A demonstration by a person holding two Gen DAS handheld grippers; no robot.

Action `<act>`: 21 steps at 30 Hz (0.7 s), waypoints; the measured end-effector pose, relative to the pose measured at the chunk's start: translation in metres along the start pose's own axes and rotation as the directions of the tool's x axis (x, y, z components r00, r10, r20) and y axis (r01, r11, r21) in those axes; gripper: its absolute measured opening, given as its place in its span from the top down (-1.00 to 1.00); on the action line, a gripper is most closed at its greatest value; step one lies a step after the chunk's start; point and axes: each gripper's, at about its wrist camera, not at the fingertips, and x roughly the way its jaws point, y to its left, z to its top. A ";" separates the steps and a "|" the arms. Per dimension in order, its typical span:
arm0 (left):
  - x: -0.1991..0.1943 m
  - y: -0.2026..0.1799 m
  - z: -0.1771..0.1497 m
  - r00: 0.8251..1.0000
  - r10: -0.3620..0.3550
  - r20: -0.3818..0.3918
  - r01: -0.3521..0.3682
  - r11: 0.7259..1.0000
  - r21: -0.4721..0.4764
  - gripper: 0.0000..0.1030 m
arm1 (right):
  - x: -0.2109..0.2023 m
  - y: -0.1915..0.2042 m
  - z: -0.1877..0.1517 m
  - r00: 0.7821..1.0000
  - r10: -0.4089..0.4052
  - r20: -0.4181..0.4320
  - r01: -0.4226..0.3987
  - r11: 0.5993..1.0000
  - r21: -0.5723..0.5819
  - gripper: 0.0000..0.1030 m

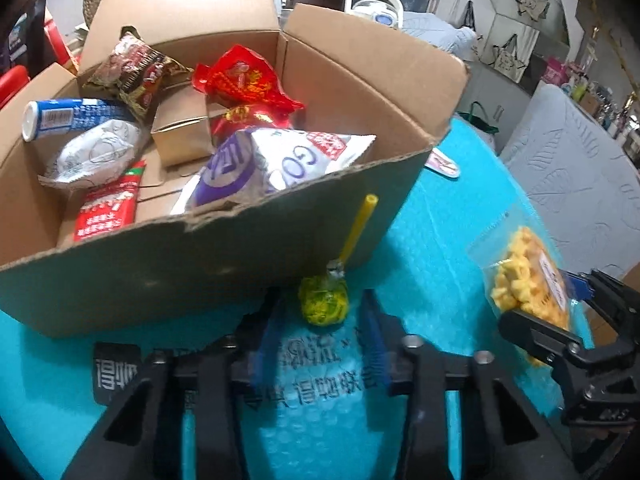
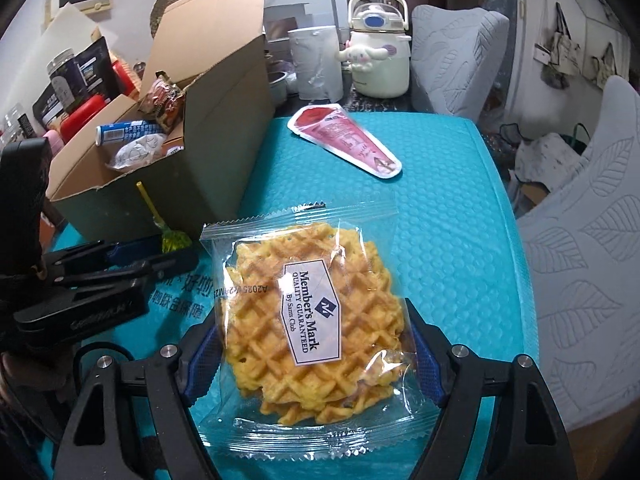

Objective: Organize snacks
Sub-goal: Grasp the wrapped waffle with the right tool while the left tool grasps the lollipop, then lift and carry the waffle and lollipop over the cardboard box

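An open cardboard box [image 1: 200, 272] [image 2: 224, 128] stands on a teal bubble mat and holds several snack packs. A yellow-green lollipop [image 1: 324, 304] [image 2: 174, 240] with a yellow stick lies against the box's front wall. My left gripper [image 1: 320, 320] is open, its fingers on either side of the lollipop. A clear-wrapped waffle pack [image 2: 308, 312] [image 1: 524, 284] lies on the mat. My right gripper [image 2: 312, 344] is open, its blue-padded fingers on either side of the pack. A pink cone-shaped packet [image 2: 344, 140] [image 1: 442, 164] lies farther back.
A white cartoon water jug [image 2: 376, 56] and a white pouch [image 2: 316, 64] stand behind the mat. Jars and dark packages [image 2: 72, 80] crowd the left of the box. Grey padded chairs [image 2: 580, 240] stand along the right edge.
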 end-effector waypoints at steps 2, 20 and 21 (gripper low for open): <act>0.001 0.000 0.001 1.000 -0.011 0.003 0.011 1.000 0.002 0.54 | 0.000 0.000 0.000 1.000 0.001 -0.003 -0.001 1.000 0.002 -0.55; -0.057 0.015 -0.029 0.996 -0.088 -0.018 0.088 0.996 0.003 0.54 | -0.021 0.030 -0.022 1.000 0.005 0.005 -0.005 1.000 0.026 -0.55; -0.063 0.016 -0.032 0.996 -0.089 -0.014 0.089 0.996 0.007 0.54 | -0.024 0.033 -0.024 1.000 0.006 0.008 -0.007 1.000 0.026 -0.55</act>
